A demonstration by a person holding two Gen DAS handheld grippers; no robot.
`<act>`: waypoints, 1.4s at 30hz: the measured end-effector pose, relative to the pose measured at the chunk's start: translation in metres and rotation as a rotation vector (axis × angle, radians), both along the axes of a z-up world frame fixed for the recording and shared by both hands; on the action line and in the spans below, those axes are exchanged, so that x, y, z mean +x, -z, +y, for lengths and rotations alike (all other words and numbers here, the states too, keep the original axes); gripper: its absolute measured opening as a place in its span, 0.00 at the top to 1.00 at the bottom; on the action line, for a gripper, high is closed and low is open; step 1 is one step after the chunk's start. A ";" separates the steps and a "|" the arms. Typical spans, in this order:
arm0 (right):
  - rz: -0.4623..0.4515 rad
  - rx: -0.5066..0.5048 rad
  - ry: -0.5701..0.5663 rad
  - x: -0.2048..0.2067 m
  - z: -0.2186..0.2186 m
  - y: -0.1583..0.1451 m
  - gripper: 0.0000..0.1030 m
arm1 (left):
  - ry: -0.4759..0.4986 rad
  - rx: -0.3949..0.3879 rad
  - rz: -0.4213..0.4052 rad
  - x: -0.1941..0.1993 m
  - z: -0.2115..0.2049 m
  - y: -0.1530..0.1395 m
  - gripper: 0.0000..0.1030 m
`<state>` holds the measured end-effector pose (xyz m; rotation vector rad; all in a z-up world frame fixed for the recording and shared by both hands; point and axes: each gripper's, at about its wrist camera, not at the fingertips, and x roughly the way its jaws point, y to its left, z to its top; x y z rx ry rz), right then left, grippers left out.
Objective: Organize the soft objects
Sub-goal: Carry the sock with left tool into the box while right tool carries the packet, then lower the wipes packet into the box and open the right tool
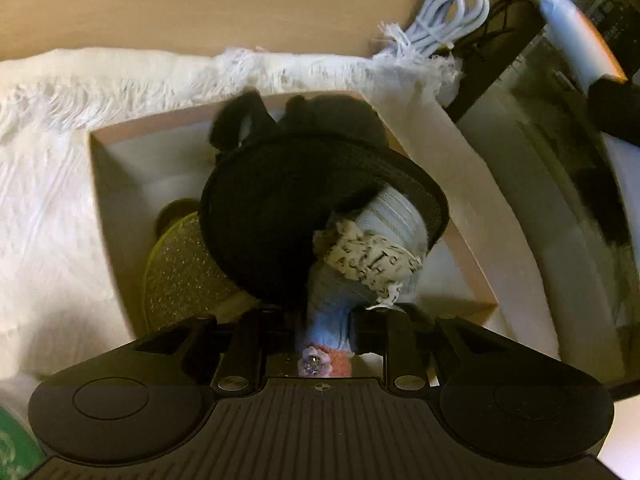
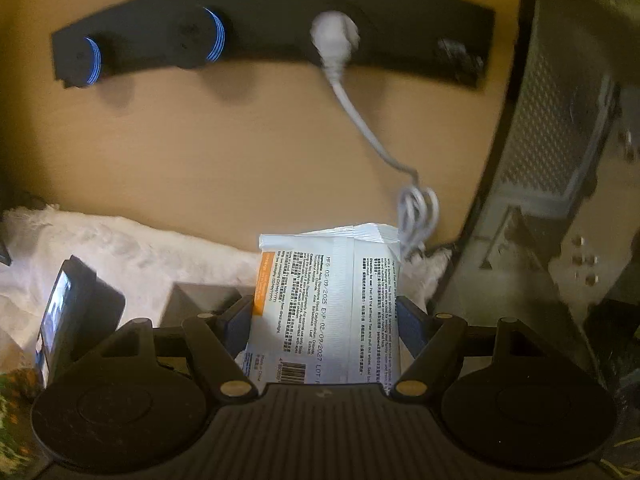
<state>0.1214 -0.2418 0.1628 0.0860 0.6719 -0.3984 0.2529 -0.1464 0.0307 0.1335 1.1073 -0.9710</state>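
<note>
In the left wrist view my left gripper [image 1: 326, 316] is shut on a blue knitted piece [image 1: 328, 320] with a small flower at its near end. A bundle hangs with it: wide black bands [image 1: 272, 216], a printed cream scrunchie [image 1: 372, 256] and a pale striped roll [image 1: 396, 216]. The bundle is above an open pinkish box [image 1: 460, 200], where a green glittery item [image 1: 180, 268] lies. In the right wrist view my right gripper [image 2: 324, 312] is shut on a white wipes pack [image 2: 332, 300] with black print, held upright between the blue pads [image 2: 408, 320].
A white fringed cloth [image 1: 48, 200] lies under the box. A coiled white cable [image 1: 444, 20] and a clear container [image 1: 560, 208] sit to the right. In the right wrist view, a black power strip [image 2: 260, 36] with a white plug [image 2: 334, 36], a dark phone-like device [image 2: 76, 312] and a perforated metal case [image 2: 560, 120].
</note>
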 end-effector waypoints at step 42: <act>0.184 0.177 0.026 0.068 -0.003 0.085 0.27 | -0.141 -0.185 -0.183 -0.056 0.151 -0.083 0.73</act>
